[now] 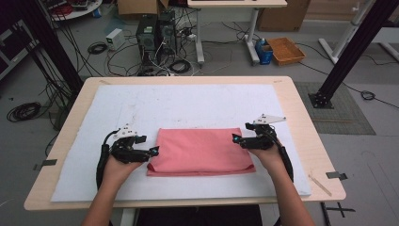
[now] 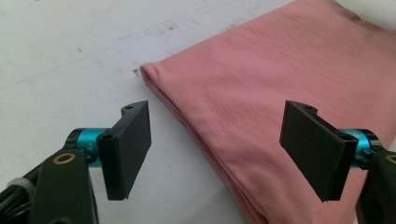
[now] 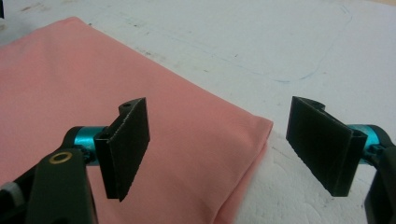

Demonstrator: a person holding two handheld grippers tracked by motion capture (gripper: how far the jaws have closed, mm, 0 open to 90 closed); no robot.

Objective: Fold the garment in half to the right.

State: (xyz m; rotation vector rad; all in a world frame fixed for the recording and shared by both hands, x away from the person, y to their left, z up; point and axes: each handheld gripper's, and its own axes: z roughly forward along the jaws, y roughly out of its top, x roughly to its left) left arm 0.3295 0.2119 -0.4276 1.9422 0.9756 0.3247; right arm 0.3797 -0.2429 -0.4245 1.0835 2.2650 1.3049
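Both grippers, left gripper [image 1: 154, 151] and right gripper [image 1: 235, 138], hover spread at the short ends of the folded pink cloth [image 1: 200, 151] lying on the white mat [image 1: 188, 106]. Pinching unevenly, I might catch just one layer and spoil the fold.

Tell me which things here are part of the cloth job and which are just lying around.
Part of the job:
- folded pink cloth
- left gripper, jaws open at the cloth's left edge
- right gripper, jaws open at its right edge
- white mat under the cloth

Just lying about:
- wooden stick on the table's right edge
- computer towers, cables and orange basket on the floor
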